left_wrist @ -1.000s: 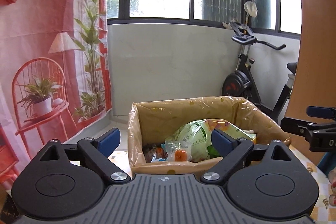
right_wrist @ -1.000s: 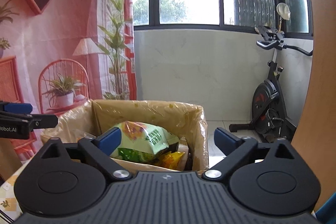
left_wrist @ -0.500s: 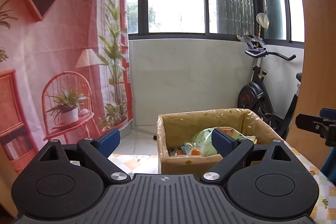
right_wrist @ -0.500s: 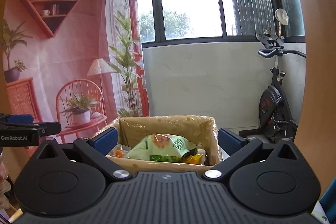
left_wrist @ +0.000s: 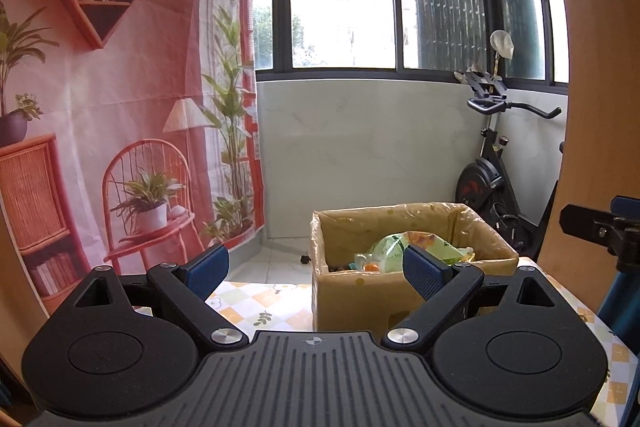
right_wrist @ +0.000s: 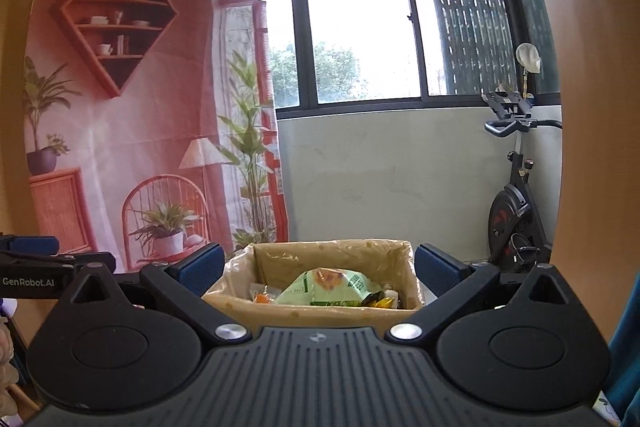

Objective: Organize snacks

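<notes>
A cardboard box (left_wrist: 352, 301) lined with clear plastic stands on the table with the checked cloth (left_wrist: 256, 307). It also shows in the right wrist view (right_wrist: 320, 315). Inside lie a large pale green snack bag (right_wrist: 332, 289) and several small packets (left_wrist: 366, 263). My left gripper (left_wrist: 316, 269) is open and empty, pulled back from the box and to its left. My right gripper (right_wrist: 318, 267) is open and empty, in front of the box. The right gripper shows at the right edge of the left wrist view (left_wrist: 600, 227).
A pink printed backdrop (left_wrist: 100, 107) hangs at the left. A black exercise bike (left_wrist: 492, 179) stands behind the box by the white wall. A wooden panel (left_wrist: 600, 67) rises at the right. The left gripper's body (right_wrist: 36, 269) shows at the left edge of the right wrist view.
Both grippers have drawn back and away from the box, which now looks smaller and farther off. Both stay open and empty.
</notes>
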`<state>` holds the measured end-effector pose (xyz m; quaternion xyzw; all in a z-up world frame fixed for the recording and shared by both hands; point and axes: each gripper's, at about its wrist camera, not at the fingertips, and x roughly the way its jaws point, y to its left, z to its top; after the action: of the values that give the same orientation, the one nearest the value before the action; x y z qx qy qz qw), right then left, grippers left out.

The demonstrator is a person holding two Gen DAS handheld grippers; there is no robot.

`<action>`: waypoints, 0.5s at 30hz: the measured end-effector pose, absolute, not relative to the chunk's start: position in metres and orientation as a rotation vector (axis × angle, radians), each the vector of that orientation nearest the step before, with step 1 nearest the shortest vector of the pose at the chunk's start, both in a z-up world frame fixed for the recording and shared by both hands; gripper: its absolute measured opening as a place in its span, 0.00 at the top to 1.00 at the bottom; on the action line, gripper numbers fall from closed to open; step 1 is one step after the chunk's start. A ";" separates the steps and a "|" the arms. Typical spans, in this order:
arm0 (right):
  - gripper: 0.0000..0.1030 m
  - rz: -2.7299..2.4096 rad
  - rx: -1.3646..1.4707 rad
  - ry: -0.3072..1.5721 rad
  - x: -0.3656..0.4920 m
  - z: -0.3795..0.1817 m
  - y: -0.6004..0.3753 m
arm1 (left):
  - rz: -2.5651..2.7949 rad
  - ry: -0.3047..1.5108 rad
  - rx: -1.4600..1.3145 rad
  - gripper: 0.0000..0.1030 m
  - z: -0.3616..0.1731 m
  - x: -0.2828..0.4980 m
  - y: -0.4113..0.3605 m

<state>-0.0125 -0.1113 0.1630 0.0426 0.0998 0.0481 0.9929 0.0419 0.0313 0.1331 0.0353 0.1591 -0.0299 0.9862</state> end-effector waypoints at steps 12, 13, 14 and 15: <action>0.00 0.097 0.065 0.220 -0.013 0.160 -0.105 | -0.053 0.333 0.055 0.07 0.130 0.045 0.038; 0.00 0.095 0.066 0.221 -0.013 0.161 -0.106 | -0.049 0.332 0.052 0.07 0.130 0.045 0.039; 0.00 0.092 0.066 0.222 -0.012 0.161 -0.106 | -0.047 0.332 0.050 0.07 0.130 0.046 0.040; 0.00 0.089 0.068 0.223 -0.012 0.160 -0.107 | -0.045 0.333 0.046 0.07 0.131 0.046 0.039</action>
<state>-0.0122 -0.1066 0.1604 0.0337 0.1114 0.0445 0.9922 0.0460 0.0392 0.1310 0.0231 0.1656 -0.0222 0.9857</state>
